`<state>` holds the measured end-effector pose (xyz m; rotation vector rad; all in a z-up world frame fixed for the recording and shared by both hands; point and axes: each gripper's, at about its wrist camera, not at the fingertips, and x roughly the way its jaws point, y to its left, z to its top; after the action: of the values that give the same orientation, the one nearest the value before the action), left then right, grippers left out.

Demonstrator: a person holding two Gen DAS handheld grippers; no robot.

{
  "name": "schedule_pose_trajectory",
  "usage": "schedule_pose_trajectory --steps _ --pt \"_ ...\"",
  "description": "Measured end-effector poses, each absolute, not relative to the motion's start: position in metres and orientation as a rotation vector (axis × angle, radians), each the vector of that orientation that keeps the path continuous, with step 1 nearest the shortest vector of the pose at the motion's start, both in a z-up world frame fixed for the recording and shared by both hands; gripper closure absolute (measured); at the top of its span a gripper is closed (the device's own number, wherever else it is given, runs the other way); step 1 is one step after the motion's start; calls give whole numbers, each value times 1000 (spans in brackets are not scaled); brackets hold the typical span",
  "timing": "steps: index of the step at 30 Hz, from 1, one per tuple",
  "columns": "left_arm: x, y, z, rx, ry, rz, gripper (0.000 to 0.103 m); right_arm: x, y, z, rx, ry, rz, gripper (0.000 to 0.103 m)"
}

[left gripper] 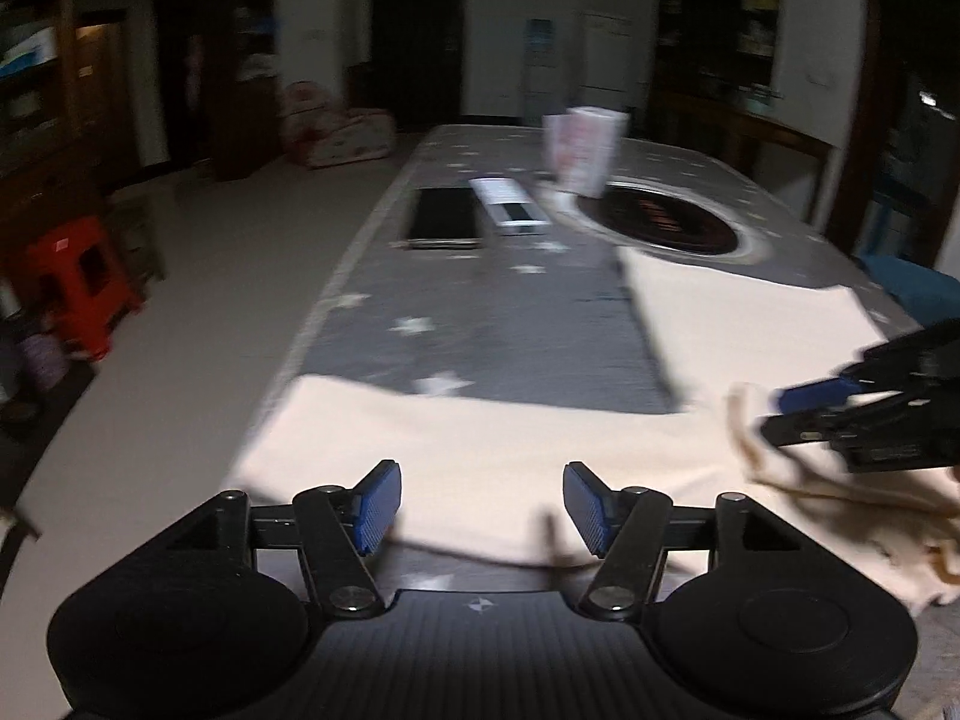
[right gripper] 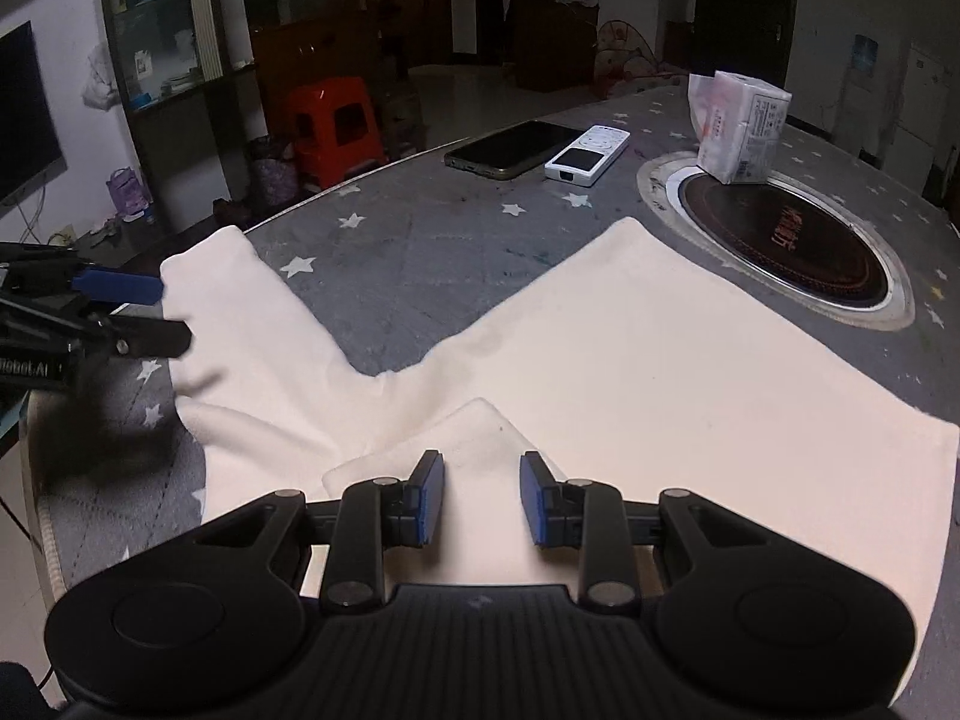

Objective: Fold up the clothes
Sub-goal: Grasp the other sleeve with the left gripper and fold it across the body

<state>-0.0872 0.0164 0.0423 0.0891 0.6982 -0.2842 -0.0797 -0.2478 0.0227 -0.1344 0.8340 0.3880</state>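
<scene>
A cream garment (right gripper: 630,360) lies spread on the grey star-patterned table (right gripper: 420,252), with a sleeve (right gripper: 240,324) reaching to the left edge. In the left wrist view the garment (left gripper: 480,450) lies just ahead of my left gripper (left gripper: 483,504), which is open and empty above the sleeve. My right gripper (right gripper: 482,495) is open and empty over a folded corner of the garment. The left gripper also shows in the right wrist view (right gripper: 144,312) beside the sleeve end. The right gripper shows in the left wrist view (left gripper: 798,414), open, near a bunched hem.
A black phone (right gripper: 510,147), a white remote (right gripper: 591,153) and a white packet (right gripper: 741,126) lie at the far side of the table. A round black hotplate (right gripper: 780,240) is set into the table. A red stool (right gripper: 336,126) stands on the floor to the left.
</scene>
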Motion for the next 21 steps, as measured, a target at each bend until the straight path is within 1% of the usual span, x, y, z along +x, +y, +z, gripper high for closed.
schedule_pose_trajectory --steps 8,11,13,14,16,17,18,20,21 --pt "-64 69 29 -31 727 -74 40 -98 -249 36 -123 813 405 75" --pt "-55 83 23 -71 741 -20 42 -106 -248 41 -127 804 418 75" --pt "-51 86 20 -98 753 -23 49 -110 -246 44 -130 798 426 75" --pt "-50 87 18 -109 755 -24 55 -112 -245 45 -130 795 432 75" --pt "-50 85 18 -104 742 -17 62 -116 -244 48 -128 787 440 75" --pt "-50 85 18 -103 735 -15 68 -118 -244 49 -127 782 443 75" --pt "-50 84 18 -103 732 -14 76 -120 -243 51 -125 777 446 74" --pt "-49 83 20 -104 727 -11 86 -123 -244 53 -121 767 443 74" --pt "-49 82 21 -106 724 -11 93 -124 -245 53 -119 763 440 74"
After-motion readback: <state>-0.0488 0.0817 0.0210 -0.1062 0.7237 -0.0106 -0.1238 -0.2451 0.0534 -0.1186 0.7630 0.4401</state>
